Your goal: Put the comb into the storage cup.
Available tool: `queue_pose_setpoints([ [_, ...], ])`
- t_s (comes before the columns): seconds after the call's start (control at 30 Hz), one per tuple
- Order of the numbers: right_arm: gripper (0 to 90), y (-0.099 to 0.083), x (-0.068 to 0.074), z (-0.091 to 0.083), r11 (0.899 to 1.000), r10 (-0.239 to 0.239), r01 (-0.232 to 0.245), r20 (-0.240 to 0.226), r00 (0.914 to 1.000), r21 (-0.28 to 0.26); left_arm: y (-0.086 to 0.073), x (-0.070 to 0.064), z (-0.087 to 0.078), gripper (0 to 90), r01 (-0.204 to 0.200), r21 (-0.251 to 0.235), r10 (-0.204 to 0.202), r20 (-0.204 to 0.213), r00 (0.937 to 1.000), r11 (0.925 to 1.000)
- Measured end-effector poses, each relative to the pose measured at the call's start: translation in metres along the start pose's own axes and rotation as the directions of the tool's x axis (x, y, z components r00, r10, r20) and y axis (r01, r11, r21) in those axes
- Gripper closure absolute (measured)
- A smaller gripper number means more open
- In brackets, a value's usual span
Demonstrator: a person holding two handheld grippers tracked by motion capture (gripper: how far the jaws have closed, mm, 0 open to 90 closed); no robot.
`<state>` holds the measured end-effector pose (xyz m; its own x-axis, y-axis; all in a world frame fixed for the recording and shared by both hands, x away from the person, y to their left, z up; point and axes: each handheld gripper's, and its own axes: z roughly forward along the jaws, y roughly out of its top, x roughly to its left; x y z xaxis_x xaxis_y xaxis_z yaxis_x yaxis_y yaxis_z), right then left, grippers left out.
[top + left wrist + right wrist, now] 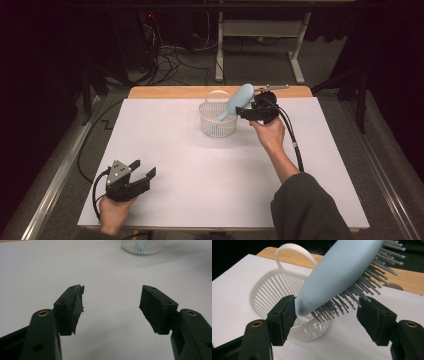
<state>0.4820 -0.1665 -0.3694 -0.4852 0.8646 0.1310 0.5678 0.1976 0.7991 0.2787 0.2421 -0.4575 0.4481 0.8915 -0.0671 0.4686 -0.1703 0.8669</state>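
White table (165, 150); right gripper view reveals hairbrush (342, 272) bristles above basket (269, 287).

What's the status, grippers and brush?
Left gripper open, idle near table edge. Right gripper open around the blue hairbrush, which leans handle-down in the white basket. Nothing in the way.

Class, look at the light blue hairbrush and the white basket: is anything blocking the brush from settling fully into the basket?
Nothing visible does. The hairbrush already leans handle-down into the white basket, head over the rim. The right gripper, jaws open, brackets the brush; the left gripper sits far off, open.
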Motion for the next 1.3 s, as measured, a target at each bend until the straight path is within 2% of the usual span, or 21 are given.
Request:
queue_pose_setpoints([
  [0.57, 32.7, -0.005, -0.003, -0.017, 0.999, -0.039, 0.039, 0.014, 0.9991, -0.021, -0.001, 0.001, -0.003, 35.5, 0.002, -0.004, -0.002, -0.005, 1.0000, 1.0000],
  [1.3, 32.8, -0.013, -0.011, -0.032, 0.998, -0.039, 0.040, 0.009, 0.9992, -0.046, -0.001, 0.001, -0.003, 35.6, 0.002, -0.001, -0.002, -0.006, 1.0000, 1.0000],
])
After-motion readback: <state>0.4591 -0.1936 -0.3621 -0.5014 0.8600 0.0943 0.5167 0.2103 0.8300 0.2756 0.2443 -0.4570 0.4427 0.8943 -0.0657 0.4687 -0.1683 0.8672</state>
